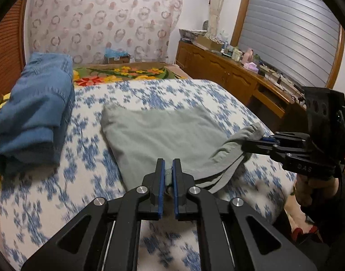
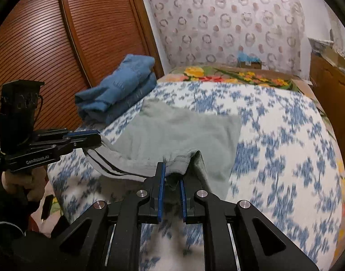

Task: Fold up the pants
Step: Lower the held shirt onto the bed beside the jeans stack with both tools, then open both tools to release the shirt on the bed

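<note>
My left gripper (image 1: 169, 169) is clamped on the near edge of the soft grey-green cotton pants (image 1: 163, 133), a pinch of hem bunched between its blue pads. My right gripper (image 2: 172, 176) is closed on another gathered corner of the same edge, where the cloth humps up over the jaws. Between the two, the edge sags in layered stripes, so I judge several layers are caught at once.

The pants lie already doubled on the blue-and-white flowered bedspread (image 1: 59, 180), the far part flat and the near edge lifted. They look light and limp: they should follow wherever I carry them and crease easily, but will droop wherever unsupported. Corners are the right hold, and I would keep the edge taut between both grippers so the layers stay aligned.

A folded stack of blue denim jeans (image 1: 37, 103) sits to the left, near the pants but apart, beside the slatted wooden wardrobe door (image 2: 48, 45). The wooden dresser (image 1: 222, 72) stands well off, right. Nothing blocks a forward fold.
</note>
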`<state>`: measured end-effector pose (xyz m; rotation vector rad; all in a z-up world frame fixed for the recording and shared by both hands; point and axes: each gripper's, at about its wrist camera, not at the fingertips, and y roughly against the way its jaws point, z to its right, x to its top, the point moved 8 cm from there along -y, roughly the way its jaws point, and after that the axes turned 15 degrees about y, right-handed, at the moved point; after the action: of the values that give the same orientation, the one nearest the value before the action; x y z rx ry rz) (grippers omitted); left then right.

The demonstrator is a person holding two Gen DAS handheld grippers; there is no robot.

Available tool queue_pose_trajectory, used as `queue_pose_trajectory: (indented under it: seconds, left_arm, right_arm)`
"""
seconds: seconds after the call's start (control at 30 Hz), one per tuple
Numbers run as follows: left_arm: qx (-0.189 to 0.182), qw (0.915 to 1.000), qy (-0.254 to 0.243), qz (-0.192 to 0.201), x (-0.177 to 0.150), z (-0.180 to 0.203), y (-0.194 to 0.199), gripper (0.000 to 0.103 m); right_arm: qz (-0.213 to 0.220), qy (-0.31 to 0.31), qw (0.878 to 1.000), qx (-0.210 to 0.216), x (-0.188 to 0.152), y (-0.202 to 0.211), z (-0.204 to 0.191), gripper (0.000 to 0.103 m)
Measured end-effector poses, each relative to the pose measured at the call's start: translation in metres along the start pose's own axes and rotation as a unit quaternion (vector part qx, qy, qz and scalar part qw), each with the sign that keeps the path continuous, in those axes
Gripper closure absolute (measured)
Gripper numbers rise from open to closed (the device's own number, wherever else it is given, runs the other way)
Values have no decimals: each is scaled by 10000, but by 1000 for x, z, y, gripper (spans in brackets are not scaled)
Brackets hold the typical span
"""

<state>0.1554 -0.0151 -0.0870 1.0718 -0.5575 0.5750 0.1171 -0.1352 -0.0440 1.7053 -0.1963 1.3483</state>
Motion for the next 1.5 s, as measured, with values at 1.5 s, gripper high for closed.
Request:
queue_pose_trajectory:
  seconds: [1.5]
  left_arm:
    - [340,9993,18,-158,49,-43,-66,55]
  right_arm:
    - [-532,23,9966,-629,24,-62,53,69]
